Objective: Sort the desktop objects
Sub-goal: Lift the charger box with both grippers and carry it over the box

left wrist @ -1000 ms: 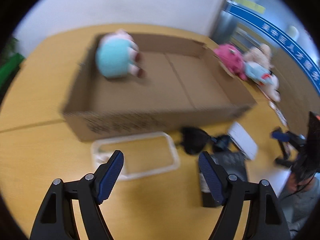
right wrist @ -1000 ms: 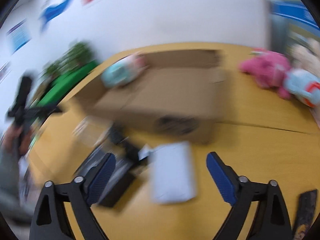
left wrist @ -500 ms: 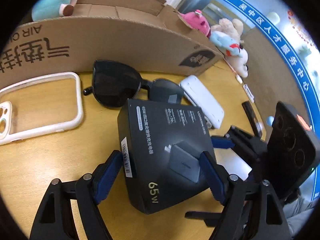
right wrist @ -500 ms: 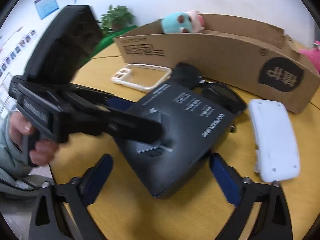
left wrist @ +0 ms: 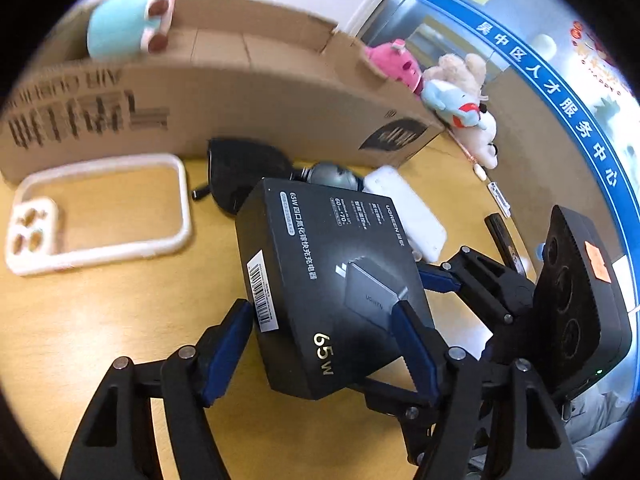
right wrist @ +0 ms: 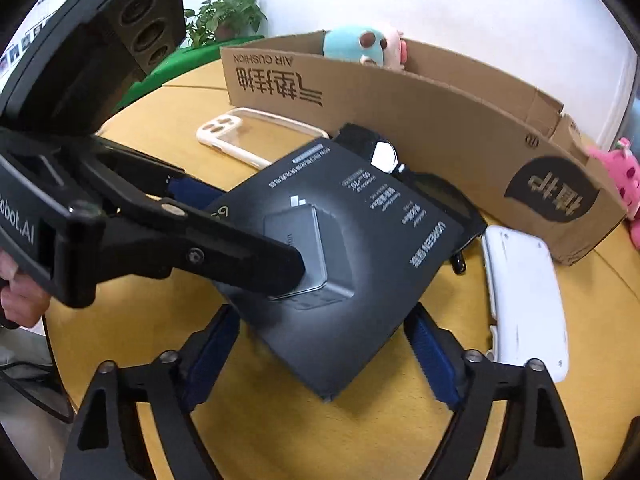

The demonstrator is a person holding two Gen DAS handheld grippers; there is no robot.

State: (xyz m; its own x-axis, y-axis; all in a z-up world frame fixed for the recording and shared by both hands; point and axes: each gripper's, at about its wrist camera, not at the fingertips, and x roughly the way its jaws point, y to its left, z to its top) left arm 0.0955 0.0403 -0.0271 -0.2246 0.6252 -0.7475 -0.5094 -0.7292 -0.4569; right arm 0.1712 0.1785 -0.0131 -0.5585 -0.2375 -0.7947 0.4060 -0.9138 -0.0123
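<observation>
Yellow wood-grain bench [left wrist: 100, 320] carries a long, shallow corrugated cardboard box [left wrist: 240, 96], printed "AIR CUSHION" on its near wall — inside it, at one end, sits a soft teal plush toy [left wrist: 120, 30] with pink feet. Just in front of that box lie a clear phone case [left wrist: 100, 212] with a white rubbery rim, dark glossy sunglasses [left wrist: 240, 176] and a flat white rounded-corner device [right wrist: 524, 300]. Nearest the cameras, in front of the sunglasses, is the black matte charger box [left wrist: 332, 280], rectangular, marked "65W". The left hand-held gripper [left wrist: 324, 344] straddles one corner of it; its jaws have just been closing, and the blue ribbed pads sit against or right beside its edges — actual pressing cannot be told. The right hand-held gripper [right wrist: 320, 352] brackets the opposite corner, jaws likewise just closing, pads apart from the cardboard sides. Beyond the cardboard box's far end lie pink [left wrist: 394, 64] and pale plush toys.
</observation>
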